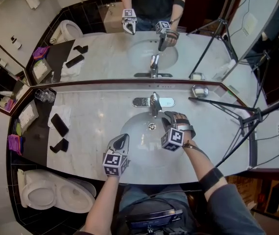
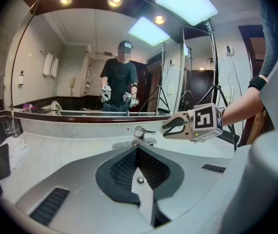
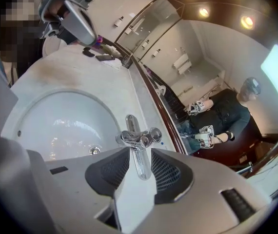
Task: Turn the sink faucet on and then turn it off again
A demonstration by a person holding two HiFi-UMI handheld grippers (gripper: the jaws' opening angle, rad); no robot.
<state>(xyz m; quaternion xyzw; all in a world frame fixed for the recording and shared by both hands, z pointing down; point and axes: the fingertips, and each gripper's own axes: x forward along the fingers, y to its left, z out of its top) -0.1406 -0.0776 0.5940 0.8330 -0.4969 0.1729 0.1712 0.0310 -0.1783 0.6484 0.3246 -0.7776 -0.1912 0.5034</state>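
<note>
So this looks like the first half of the job to me. The faucet [image 1: 154,103] sits at the back of the basin [image 1: 129,131], right under the mirror, and I can't spot any stream coming out of it, so I'd say the water isn't on yet. The right gripper [image 1: 166,116] is up at the faucet, and in its own view the chrome lever [image 3: 141,167] runs straight down the gap between its jaws. They're about half closed, and the pads look snug on both sides of the lever, so I'm calling that a grip rather than just a straddle, though it's a close call. My guess for the next move is to tip the lever up until water actually shows, then push it back down to shut it off. Chrome is slick and the lever is thin, so the pads need to stay square on it or they'll slide off the end. The left gripper [image 1: 122,139] isn't doing anything. It hangs over the front edge of the basin, well apart from the faucet, with its jaws partly spread and empty, and only the drain [image 2: 140,180] shows through the gap.
</note>
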